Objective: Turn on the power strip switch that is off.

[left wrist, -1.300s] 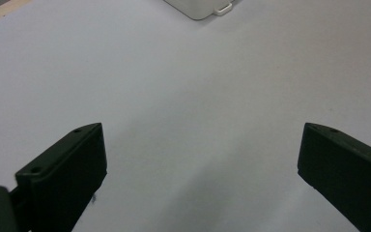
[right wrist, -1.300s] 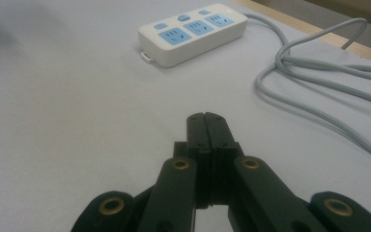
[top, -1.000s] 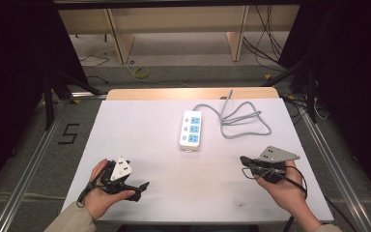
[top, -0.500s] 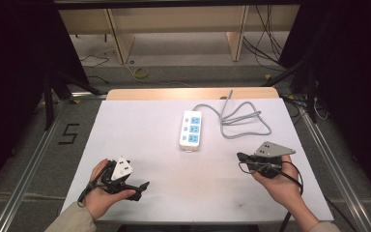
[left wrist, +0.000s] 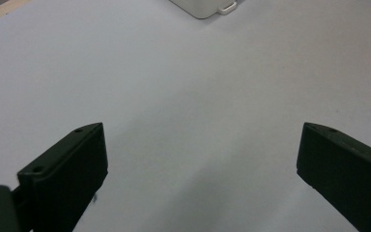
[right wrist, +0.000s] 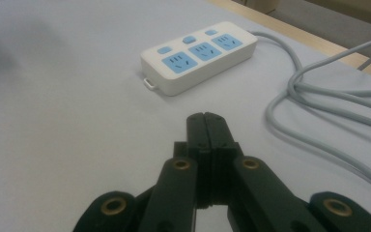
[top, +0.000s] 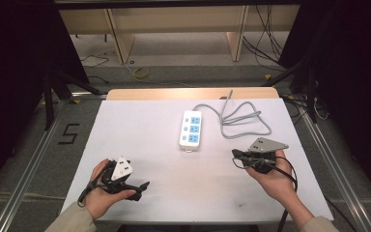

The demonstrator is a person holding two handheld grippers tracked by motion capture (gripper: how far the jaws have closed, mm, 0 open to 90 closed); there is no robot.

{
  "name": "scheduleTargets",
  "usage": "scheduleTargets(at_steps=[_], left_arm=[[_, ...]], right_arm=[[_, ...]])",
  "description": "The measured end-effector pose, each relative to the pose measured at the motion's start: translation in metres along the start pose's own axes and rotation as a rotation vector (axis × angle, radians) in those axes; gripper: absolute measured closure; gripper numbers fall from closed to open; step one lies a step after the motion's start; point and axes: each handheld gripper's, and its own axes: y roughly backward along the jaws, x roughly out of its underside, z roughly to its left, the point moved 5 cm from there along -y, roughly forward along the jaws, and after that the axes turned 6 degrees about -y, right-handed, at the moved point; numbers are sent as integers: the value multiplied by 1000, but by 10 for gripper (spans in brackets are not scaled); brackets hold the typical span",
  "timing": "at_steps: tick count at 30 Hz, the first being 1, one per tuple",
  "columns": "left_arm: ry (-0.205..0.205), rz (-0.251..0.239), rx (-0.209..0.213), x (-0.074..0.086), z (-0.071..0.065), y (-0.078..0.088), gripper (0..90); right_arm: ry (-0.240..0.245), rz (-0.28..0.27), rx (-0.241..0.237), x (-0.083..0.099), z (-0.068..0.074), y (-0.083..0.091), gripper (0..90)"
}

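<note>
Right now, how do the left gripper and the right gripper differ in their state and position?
The left gripper is open, its jaws far apart; the right gripper is shut, jaws pressed together. The left gripper sits at the table's near left, the right gripper at its right, nearer the power strip. Both are hand-held and hold nothing.

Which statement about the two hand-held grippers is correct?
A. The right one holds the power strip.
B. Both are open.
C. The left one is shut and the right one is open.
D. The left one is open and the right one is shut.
D: the left hand-held gripper has its jaws wide apart over the bare table, while the right hand-held gripper has its jaws pressed together, short of the power strip.
</note>
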Motion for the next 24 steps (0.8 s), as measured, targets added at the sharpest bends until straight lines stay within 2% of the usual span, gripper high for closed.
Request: scheduleTargets(at_steps=[24], left_arm=[[1, -2, -2, 0, 1, 0, 48]], right_arm=[[17, 11, -10, -20, 3, -25, 900]])
